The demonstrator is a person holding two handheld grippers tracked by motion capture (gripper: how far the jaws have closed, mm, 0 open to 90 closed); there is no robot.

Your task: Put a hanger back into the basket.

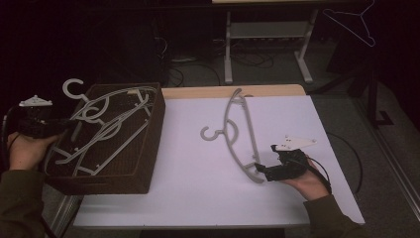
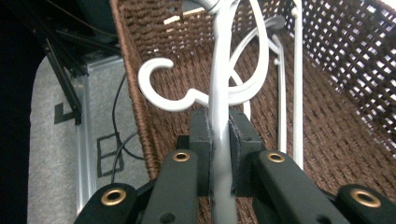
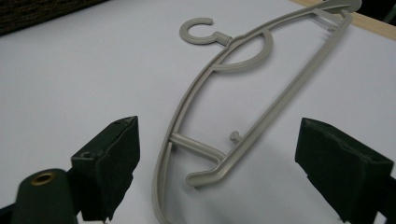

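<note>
A grey plastic hanger (image 1: 241, 130) lies flat on the white table top (image 1: 193, 188), its hook toward the left. My right gripper (image 1: 261, 171) rests at its near end, held in a hand. In the right gripper view the right gripper (image 3: 222, 140) stands open, with the hanger's end (image 3: 205, 175) between the wide-apart jaws and untouched. At the left edge of a brown wicker basket (image 1: 148, 148), my left gripper (image 1: 73, 131) is shut on a pale hanger bar (image 2: 219, 84). The left gripper's pads (image 2: 203, 140) press on both sides of it, and that hanger's hook (image 2: 156, 88) curls over the basket's wall.
Several more grey hangers (image 1: 111, 134) lie tangled inside the basket, which overhangs the table's left side. A wooden strip (image 1: 198, 91) borders the table's far edge. Beyond it stand desk legs (image 1: 228, 49) and floor cables; another hanger (image 1: 356, 25) hangs at the far right.
</note>
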